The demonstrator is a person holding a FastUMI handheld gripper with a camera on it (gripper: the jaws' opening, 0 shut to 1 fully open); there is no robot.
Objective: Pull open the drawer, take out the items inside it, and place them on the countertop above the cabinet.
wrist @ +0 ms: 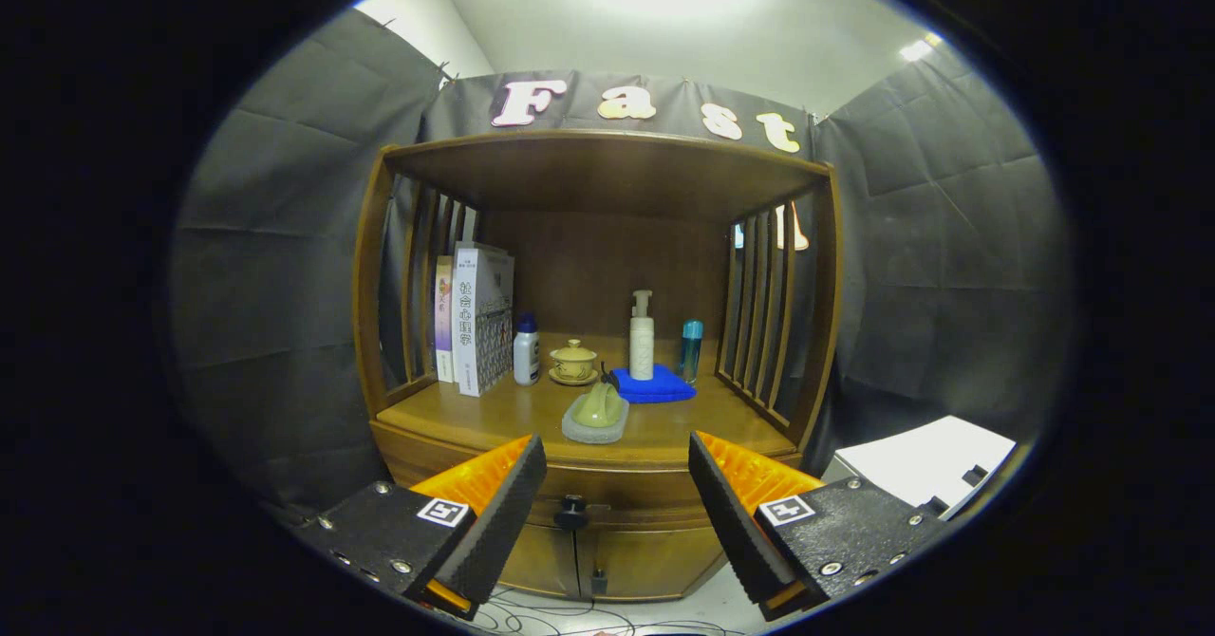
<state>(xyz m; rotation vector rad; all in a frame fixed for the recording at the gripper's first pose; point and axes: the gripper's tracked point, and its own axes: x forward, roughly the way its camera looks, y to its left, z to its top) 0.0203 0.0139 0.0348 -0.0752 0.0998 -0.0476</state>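
A wooden cabinet stands ahead with its drawer [617, 489] closed under the countertop [513, 413]. The drawer's small dark knob [570, 513] sits between my fingers and beyond them, closer to the left one. My gripper [617, 508] is open, nothing between its fingers, a short way in front of the drawer. On the countertop near its front edge lies a pale green brush on a grey sponge pad [596, 415]. What is inside the drawer is hidden.
Further back on the countertop stand books [479, 318], a white bottle with a blue cap [526, 349], a lidded teacup [573, 362], a pump bottle [642, 336] on a blue cloth [653, 384], and a teal bottle [691, 349]. Slatted sides and a top shelf enclose it. Two doors [607, 560] lie below the drawer.
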